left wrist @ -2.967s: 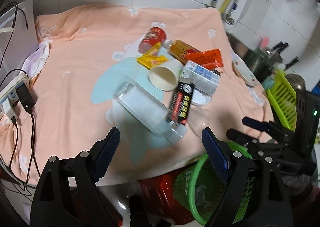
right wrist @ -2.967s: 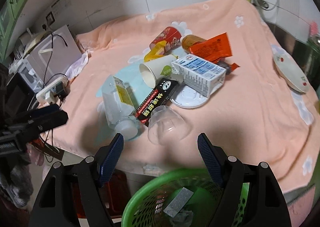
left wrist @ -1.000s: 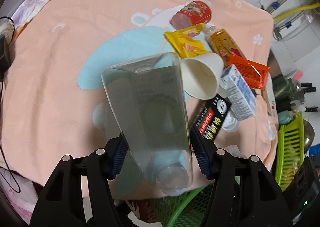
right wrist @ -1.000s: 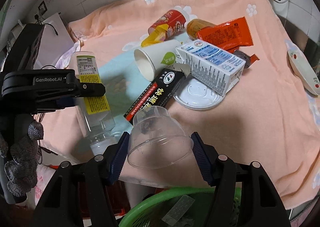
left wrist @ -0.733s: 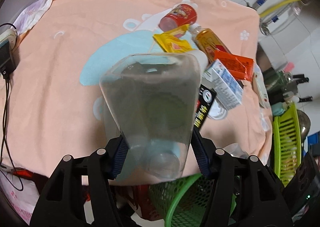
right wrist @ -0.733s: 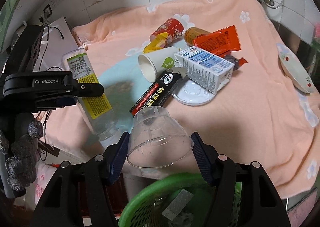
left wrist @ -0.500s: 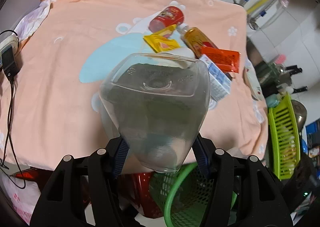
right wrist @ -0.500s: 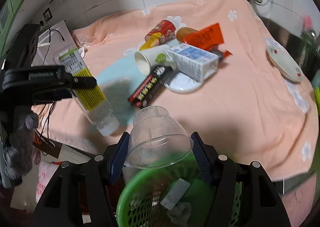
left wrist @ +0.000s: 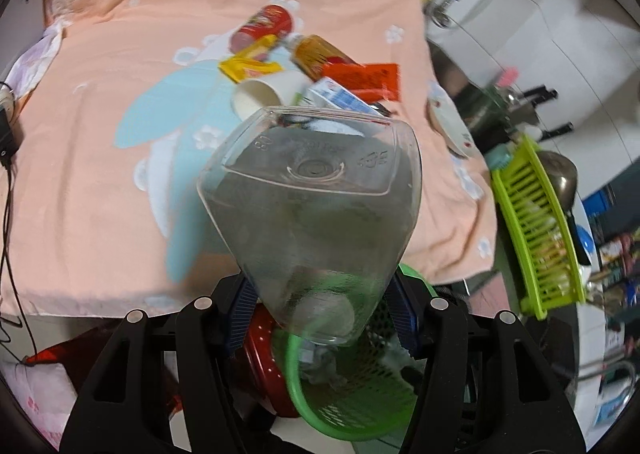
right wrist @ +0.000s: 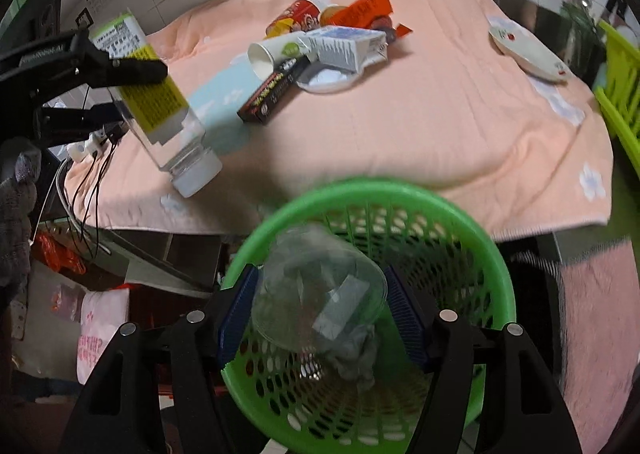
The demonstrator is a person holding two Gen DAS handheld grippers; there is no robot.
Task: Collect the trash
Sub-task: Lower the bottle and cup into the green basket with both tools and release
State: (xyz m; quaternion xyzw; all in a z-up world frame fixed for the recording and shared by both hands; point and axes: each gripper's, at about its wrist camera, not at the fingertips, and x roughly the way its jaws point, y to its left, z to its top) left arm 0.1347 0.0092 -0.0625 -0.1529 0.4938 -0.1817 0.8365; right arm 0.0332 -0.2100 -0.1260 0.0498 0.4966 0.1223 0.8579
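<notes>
Right gripper (right wrist: 320, 314) is over the green basket (right wrist: 500, 278) now, jaws opening, clear cup (right wrist: 320, 294) dropping free between them. At nine o'clock the left gripper (left wrist: 320, 314) clamps the plastic bottle (left wrist: 312, 214), swung off the table (left wrist: 100, 194) — next in.

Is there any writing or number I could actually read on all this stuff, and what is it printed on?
"08": embossed on the base of the clear plastic bottle; the other embossed marks there are too faint.
Yellow label on that bottle: print blurred.
Black box: red and white characters, blurred.
Milk carton, red can, orange wrapper, wall stickers: all unreadable.
</notes>
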